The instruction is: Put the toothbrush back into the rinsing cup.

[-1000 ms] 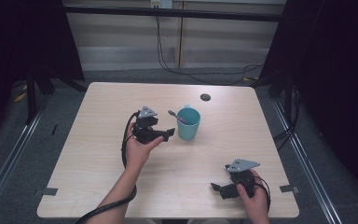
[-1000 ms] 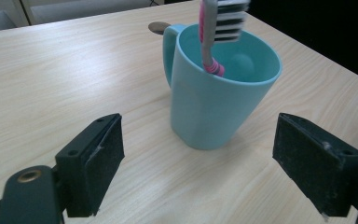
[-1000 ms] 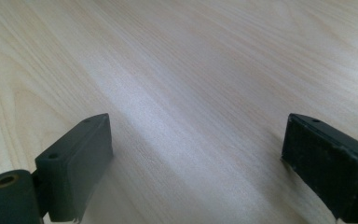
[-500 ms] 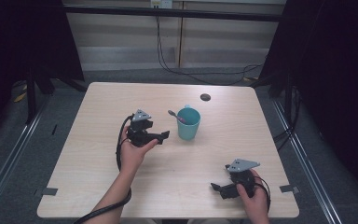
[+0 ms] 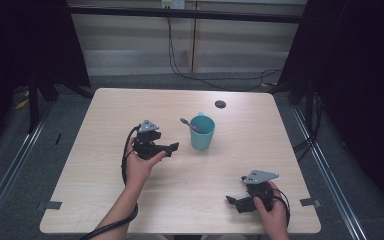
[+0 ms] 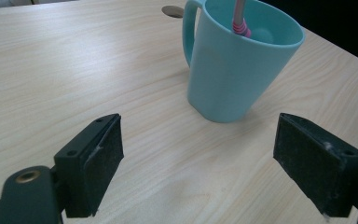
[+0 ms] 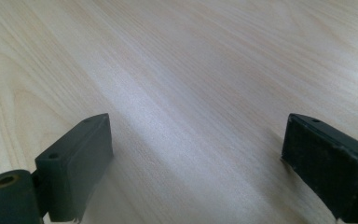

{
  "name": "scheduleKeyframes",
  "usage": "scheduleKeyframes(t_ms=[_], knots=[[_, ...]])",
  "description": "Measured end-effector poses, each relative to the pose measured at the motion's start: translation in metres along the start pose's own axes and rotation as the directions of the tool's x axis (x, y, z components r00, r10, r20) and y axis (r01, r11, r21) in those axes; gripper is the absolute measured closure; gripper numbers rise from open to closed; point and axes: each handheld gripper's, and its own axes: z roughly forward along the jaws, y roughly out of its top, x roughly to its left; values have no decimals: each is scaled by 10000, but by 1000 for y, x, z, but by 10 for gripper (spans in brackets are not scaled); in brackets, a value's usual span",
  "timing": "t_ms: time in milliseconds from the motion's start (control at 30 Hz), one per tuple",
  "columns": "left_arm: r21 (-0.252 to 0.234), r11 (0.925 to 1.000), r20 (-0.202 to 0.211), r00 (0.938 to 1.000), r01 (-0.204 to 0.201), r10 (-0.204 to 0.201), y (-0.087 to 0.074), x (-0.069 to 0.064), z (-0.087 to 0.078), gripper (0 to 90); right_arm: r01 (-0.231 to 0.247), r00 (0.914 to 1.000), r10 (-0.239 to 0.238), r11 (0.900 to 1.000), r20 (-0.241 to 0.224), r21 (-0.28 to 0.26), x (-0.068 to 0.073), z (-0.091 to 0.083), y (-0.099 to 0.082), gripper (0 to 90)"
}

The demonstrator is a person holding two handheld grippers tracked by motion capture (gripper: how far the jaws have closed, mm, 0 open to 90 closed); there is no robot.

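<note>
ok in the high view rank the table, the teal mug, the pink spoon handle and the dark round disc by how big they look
1. Light wooden table.
2. Teal plastic mug.
3. Pink spoon handle and small dark round disc: both tiny and look alike in size, so I won't rank them.

The left hand holds the black two-jaw left gripper above the table, jaws wide apart. The right hand holds the black right gripper low, jaws apart, empty.
</note>
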Motion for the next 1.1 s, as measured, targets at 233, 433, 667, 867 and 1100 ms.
scheduleKeyframes(t_ms=[233, 433, 667, 867, 1100], knots=[[39, 10000, -7, 10000, 15, -15, -3, 3, -4, 152, 14, 10000, -14, 10000, -3, 0, 0, 0, 0, 80], [75, 10000, -3, 10000, 31, -31, -8, 4, -6, 151, 13, 10000, -13, 10000, 4, -8, 0, 0, 0, 80], [112, 9999, 55, 9999, -91, 90, -16, 6, -10, 151, 16, 10000, -16, 10000, 0, -2, 0, 0, 0, 80], [304, 9994, 69, 9999, -156, 154, -24, 7, -11, 151, 13, 10000, -13, 10000, 6, -8, 0, 0, 0, 80], [567, 9983, 9, 9999, -107, 107, -39, 11, -9, 151, 18, 10000, -18, 10000, 0, -2, 0, 0, 0, 80]])
